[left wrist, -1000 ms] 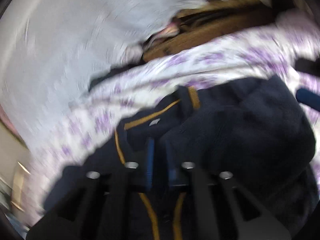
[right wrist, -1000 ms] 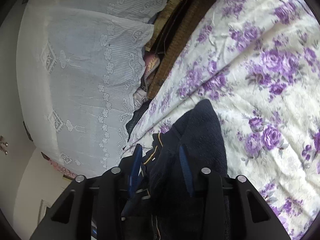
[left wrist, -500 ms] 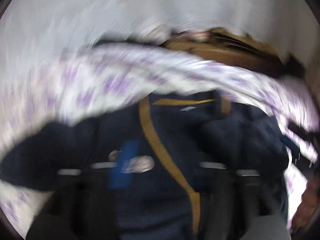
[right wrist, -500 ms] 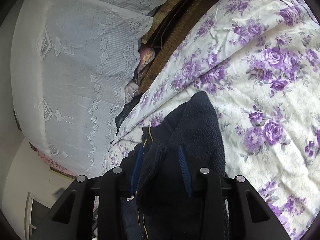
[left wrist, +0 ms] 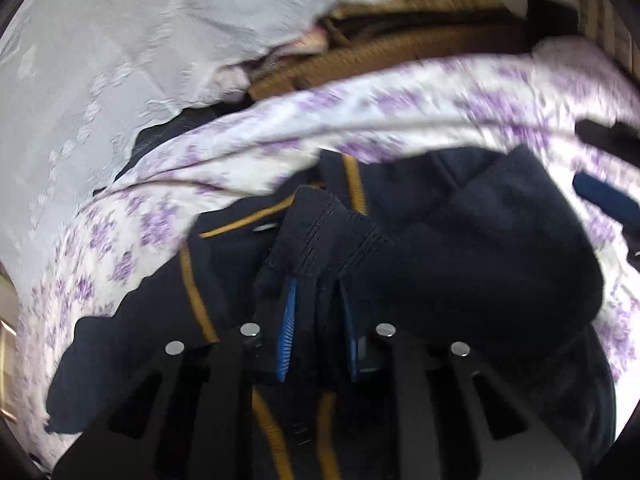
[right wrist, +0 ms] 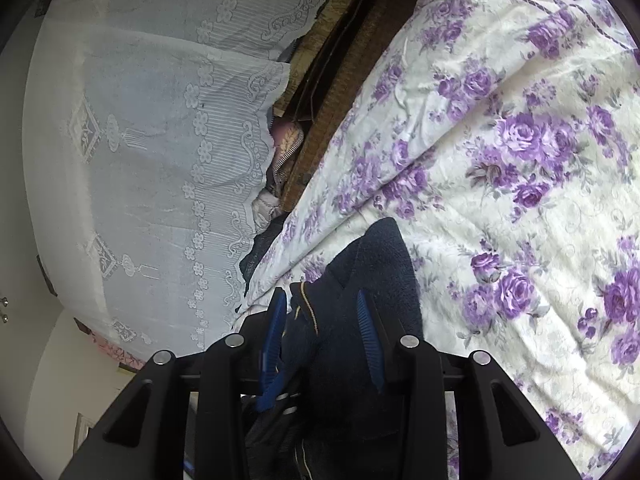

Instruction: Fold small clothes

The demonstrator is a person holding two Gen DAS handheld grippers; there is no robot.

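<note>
A navy fleece garment [left wrist: 480, 260] with mustard trim [left wrist: 192, 292] lies bunched on a bedspread with purple flowers [left wrist: 280, 136]. My left gripper [left wrist: 318, 288] points down at it. Its jaws are closing, and the garment's ribbed cuff [left wrist: 320, 220] sits between the blue pads, which press on it. In the right wrist view my right gripper [right wrist: 320, 300] is shut on a thick fold of the same garment [right wrist: 384, 248], which lifts off the bedspread [right wrist: 520, 160]. One blue pad of the right gripper [left wrist: 604, 200] shows at the right edge of the left wrist view.
A white lace curtain [right wrist: 140, 140] hangs along the bed's far side, also in the left wrist view [left wrist: 120, 40]. Between curtain and bed runs a brown woven frame [right wrist: 336, 92] with more clothes stuffed beside it. Flat bedspread stretches to the right of the garment.
My left gripper let go of the zip area, swung with its jaws wide, and has come back with its pads on the ribbed cuff. The right gripper kept its hold and barely moved.
</note>
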